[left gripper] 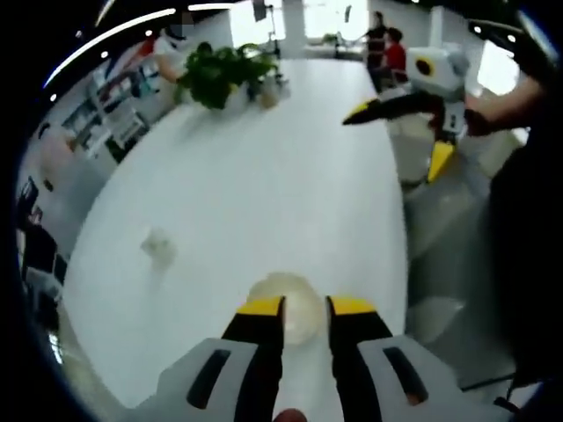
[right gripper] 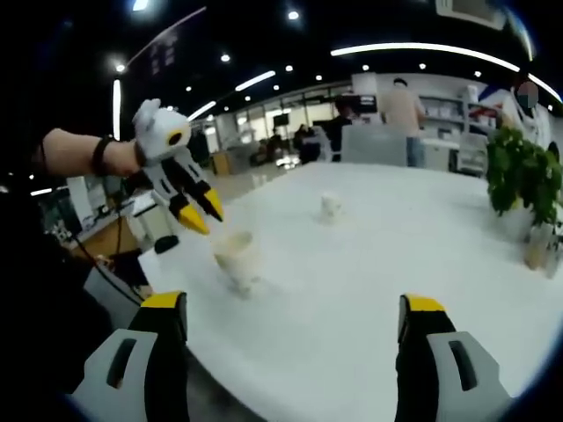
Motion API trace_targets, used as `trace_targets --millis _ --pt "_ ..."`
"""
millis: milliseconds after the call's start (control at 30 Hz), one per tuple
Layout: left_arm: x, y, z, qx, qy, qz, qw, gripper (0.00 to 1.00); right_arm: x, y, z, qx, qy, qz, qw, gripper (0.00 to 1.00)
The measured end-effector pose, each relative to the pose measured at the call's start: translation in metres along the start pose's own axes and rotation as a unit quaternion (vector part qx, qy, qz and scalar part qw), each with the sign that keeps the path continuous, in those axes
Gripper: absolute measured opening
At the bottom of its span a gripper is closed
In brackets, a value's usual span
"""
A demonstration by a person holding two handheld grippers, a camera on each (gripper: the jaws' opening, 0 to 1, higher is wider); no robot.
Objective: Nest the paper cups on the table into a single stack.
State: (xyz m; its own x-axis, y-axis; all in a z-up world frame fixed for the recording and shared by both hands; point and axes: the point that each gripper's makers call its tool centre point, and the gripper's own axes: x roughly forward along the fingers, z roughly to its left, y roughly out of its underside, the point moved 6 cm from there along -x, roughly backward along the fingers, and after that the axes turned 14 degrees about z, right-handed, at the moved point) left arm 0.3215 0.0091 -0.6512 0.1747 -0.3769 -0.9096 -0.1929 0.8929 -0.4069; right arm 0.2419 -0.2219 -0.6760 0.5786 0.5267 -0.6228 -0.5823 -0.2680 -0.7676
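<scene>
— How many cups are there?
— Two paper cups on the white bench point(right gripper: 378, 290). A near cup point(right gripper: 236, 257) stands by the edge. A small far cup point(right gripper: 330, 206) stands well apart, near the middle.
— And the tongs?
— Two. The left tongs point(left gripper: 305, 309) hang just over the near cup, tips close together, holding nothing. The right tongs point(right gripper: 295, 309) are spread wide, holding nothing.
— Anything else?
— A leafy green plant point(right gripper: 521, 176) in a pot at the far end. The bench is smooth and shiny.
</scene>
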Motion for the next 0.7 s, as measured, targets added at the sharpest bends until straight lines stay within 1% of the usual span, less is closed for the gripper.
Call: trace_targets --millis 33,100,167,233,267,367,500,567,700 --pt "-0.001 0.001 0.001 -0.001 -0.006 -0.004 1.0000 0.21 0.001 0.000 0.000 -0.001 -0.001 0.001 1.0000 0.98" --pt "-0.004 0.004 0.002 -0.016 -0.008 -0.011 0.9998 0.24 0.001 0.001 0.002 -0.002 -0.003 0.004 1.0000 0.98" --pt "-0.008 0.004 0.002 -0.035 -0.007 -0.032 0.9988 0.24 0.002 0.000 0.004 -0.003 -0.006 0.003 1.0000 0.98" --pt "-0.011 0.006 0.004 -0.041 -0.017 -0.036 0.9984 0.25 0.002 0.000 0.007 -0.005 -0.007 0.003 1.0000 0.98" --pt "-0.013 0.006 0.005 -0.045 -0.023 -0.044 0.9978 0.26 0.002 0.000 0.007 -0.005 -0.007 0.004 1.0000 0.98" --pt "-0.017 0.007 0.008 -0.057 -0.036 -0.052 0.9964 0.30 0.001 0.000 0.009 -0.006 -0.008 0.004 0.9999 0.98" --pt "-0.023 0.011 0.010 -0.077 -0.047 -0.066 0.9938 0.35 0.000 0.000 0.010 -0.009 -0.009 0.006 0.9999 0.98" --pt "-0.028 0.012 0.011 -0.092 -0.051 -0.080 0.9912 0.37 0.000 0.000 0.010 -0.011 -0.010 0.006 0.9999 0.98" --pt "-0.032 0.019 0.014 -0.114 -0.059 -0.090 0.9876 0.44 0.001 -0.003 0.010 -0.013 -0.010 0.008 0.9998 0.98"
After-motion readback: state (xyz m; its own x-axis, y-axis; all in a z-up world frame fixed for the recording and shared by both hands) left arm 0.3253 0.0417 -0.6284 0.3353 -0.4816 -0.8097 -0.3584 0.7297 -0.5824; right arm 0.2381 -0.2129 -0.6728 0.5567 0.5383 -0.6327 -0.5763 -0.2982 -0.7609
